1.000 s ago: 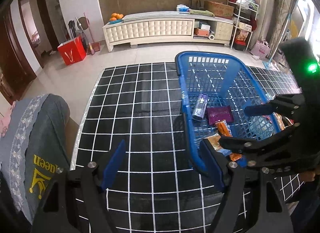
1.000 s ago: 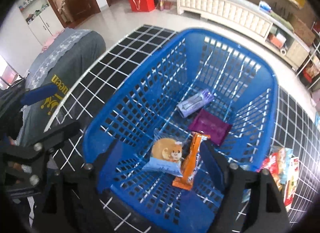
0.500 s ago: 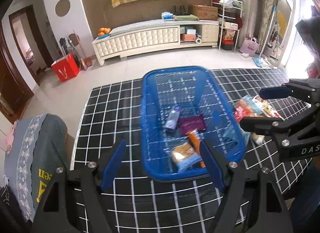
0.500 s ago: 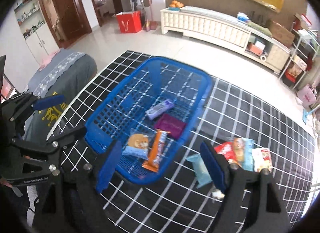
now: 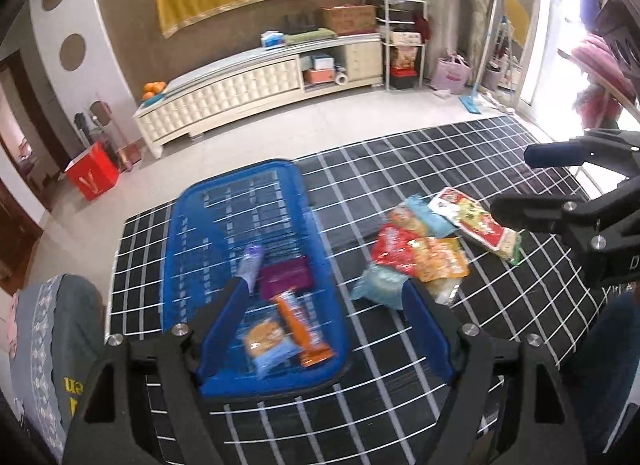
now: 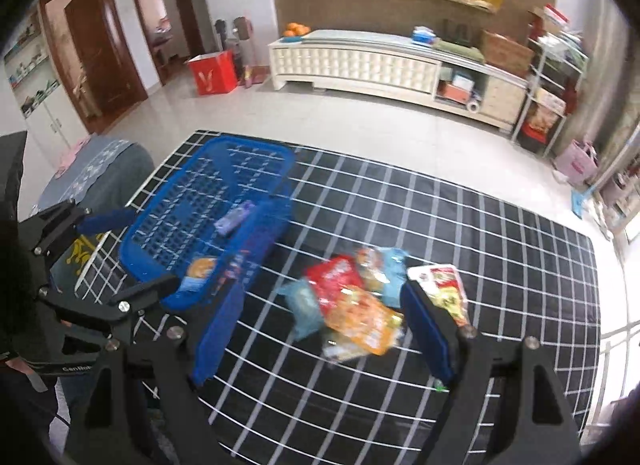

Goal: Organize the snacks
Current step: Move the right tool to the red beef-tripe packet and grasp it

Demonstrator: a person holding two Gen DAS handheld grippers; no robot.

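1. mat (image 5: 460, 345), black with white grid, covers pale tiled floor (image 5: 360, 121); cream cabinet (image 5: 240, 93) along far wall.
2. blue basket (image 5: 192, 225) sits left on mat; loose snack packets (image 5: 424, 257) lie right of it.
3. left gripper (image 5: 326, 305) and right gripper (image 6: 320, 317) both spread wide, empty; the left's jaws have just been opening.

Daylight is pouring in from the right, blowing out the doorway (image 5: 536, 49) in glare. The fisheye is bending the edges into dark corners. Motion blur is smearing the snack packets (image 6: 356, 305) and basket (image 5: 256, 265); the jaws are staying sharp.
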